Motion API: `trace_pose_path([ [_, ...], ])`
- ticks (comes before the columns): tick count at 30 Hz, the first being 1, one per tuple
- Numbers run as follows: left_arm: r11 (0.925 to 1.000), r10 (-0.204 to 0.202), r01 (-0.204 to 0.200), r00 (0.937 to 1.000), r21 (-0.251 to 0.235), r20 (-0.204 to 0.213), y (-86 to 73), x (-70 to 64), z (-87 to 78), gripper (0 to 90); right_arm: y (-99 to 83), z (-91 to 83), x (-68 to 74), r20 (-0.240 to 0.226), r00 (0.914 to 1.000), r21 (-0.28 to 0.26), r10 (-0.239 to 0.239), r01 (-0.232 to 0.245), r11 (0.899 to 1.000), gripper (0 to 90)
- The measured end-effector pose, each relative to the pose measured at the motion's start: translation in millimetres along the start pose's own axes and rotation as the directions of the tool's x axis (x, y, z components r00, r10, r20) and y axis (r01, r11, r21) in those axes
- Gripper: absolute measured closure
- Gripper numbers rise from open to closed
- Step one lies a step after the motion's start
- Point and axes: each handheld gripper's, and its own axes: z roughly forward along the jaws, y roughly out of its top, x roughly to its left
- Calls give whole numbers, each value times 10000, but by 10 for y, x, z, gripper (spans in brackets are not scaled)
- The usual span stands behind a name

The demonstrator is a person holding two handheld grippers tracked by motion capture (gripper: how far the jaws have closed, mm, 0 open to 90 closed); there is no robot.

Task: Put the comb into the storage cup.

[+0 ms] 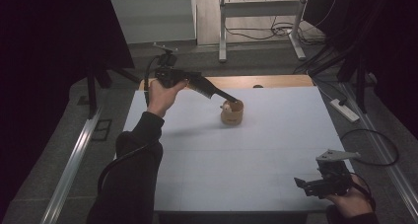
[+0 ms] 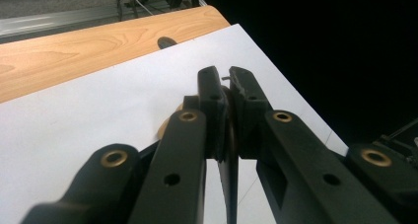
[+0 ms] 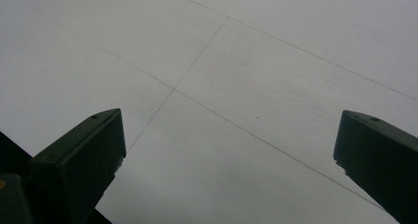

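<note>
white table (image 1: 197, 160) — left claw (image 1: 231, 99) pinched in cup (image 1: 231, 114)

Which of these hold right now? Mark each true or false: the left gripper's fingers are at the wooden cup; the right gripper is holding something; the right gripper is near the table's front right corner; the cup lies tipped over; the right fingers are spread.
1. The left gripper has its fingers at the wooden cup. True: the tips sit at its rim.
2. The right gripper holds something. False: bare white table shows between its fingers.
3. The right gripper is near the table's front right corner. True.
4. The cup lies tipped over. False: it stands upright.
5. The right fingers are spread. True: they stand far apart.
</note>
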Motion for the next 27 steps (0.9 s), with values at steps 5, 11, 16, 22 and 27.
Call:
trace_pose_path([
  [5, 10000, -33, 33, 10000, 92, -93, 6, 34, 45, 835, 0, 1, 0, -5, 10000, 6, -16, 16, 10000, 0],
  [11, 9996, -149, 153, 9997, 248, -171, 5, 71, 109, 835, 0, 1, 1, -16, 10000, 11, -41, 41, 10000, 0],
  [16, 9992, -210, 218, 9995, 350, -225, 1, 92, 166, 835, 0, 2, 3, -21, 10000, 13, -56, 56, 10000, 0],
  [22, 9986, -229, 242, 9993, 462, -282, 1, 104, 229, 835, 0, 5, 4, -34, 10000, 19, -80, 80, 10000, 0],
  [27, 9981, -258, 277, 9990, 545, -355, -7, 115, 274, 834, 0, 6, 6, -46, 9999, 28, -117, 117, 9999, 1],
])
